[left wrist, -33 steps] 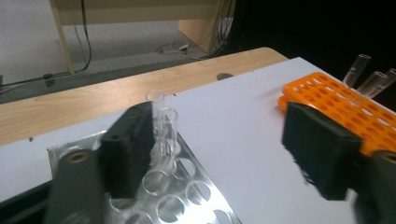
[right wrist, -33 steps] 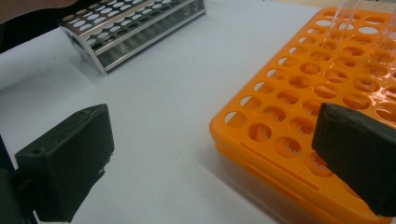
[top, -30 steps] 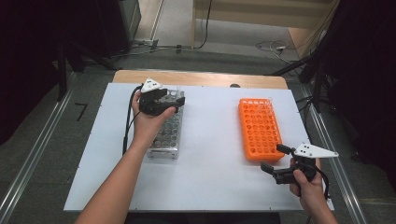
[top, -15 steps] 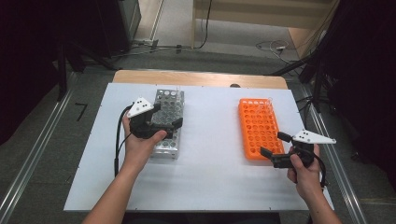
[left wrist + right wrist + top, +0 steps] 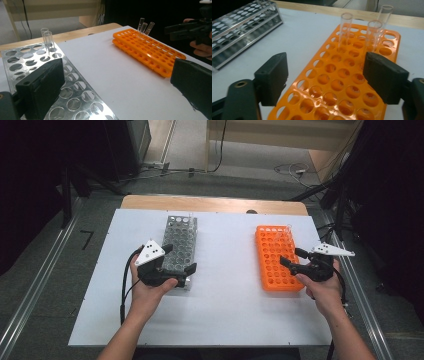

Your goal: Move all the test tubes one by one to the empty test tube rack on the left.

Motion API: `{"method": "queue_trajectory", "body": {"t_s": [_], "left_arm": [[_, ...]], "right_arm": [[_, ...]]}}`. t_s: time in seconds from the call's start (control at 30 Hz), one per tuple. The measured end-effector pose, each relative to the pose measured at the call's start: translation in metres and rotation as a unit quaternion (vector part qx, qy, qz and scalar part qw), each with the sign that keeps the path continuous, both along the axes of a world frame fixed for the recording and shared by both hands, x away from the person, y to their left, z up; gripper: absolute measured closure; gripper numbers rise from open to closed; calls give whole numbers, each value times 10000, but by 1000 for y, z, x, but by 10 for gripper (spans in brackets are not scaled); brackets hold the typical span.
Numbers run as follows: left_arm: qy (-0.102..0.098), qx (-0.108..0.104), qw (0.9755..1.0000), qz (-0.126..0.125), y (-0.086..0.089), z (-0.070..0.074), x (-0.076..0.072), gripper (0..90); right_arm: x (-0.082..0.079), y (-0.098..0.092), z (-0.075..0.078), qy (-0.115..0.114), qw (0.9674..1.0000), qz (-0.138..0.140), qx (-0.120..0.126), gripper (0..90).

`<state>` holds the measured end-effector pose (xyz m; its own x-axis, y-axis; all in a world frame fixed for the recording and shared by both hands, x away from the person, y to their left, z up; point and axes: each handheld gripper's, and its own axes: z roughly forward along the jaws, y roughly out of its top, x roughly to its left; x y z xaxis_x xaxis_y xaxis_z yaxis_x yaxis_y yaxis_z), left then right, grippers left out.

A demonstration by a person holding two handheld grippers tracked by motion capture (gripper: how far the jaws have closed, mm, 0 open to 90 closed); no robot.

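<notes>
A metal tube rack (image 5: pixel 180 240) stands left of centre on the white board, with two clear glass tubes (image 5: pixel 47 37) at its far end. My left gripper (image 5: pixel 179 259) hovers over the rack's near end. Its jaws are wide open after opening further, and nothing is between them (image 5: pixel 117 90). An orange tube rack (image 5: pixel 275 265) lies to the right, with three glass tubes (image 5: pixel 372 32) upright in its far holes. My right gripper (image 5: pixel 291 256) sits over the orange rack's near right part. Its jaws have just been closing and stand apart over empty holes (image 5: pixel 328 77).
The white board (image 5: pixel 225 310) rests on a wooden table whose edge (image 5: pixel 215 202) shows at the back. Bare board lies between the two racks and in front of them. Metal rails and cables run along the floor on both sides.
My left gripper has moved back along the metal rack from its far end to its near end. My right gripper has moved forward and left, from beside the orange rack's near corner to over it.
</notes>
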<state>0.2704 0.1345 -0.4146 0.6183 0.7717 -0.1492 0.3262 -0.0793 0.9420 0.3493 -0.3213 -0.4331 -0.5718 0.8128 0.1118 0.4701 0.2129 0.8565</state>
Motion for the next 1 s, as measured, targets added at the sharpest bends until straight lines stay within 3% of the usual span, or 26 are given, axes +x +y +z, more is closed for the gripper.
{"method": "queue_trajectory", "body": {"t_s": [0.27,0.47,0.67,1.0], "left_arm": [[-4,-44,10000,-22,0,0,-4,0],[12,-67,10000,-27,1,-1,-5,0],[23,-94,9999,-34,0,-1,-5,0],[48,-102,9999,-46,-1,-3,-3,0]], "right_arm": [[29,-9,-11,-93,9992,-335,-215,429],[51,-14,-16,195,9991,-280,-271,549],[66,-13,-19,312,9986,-138,-392,608],[73,-7,-30,234,9976,-31,-645,687]]}}
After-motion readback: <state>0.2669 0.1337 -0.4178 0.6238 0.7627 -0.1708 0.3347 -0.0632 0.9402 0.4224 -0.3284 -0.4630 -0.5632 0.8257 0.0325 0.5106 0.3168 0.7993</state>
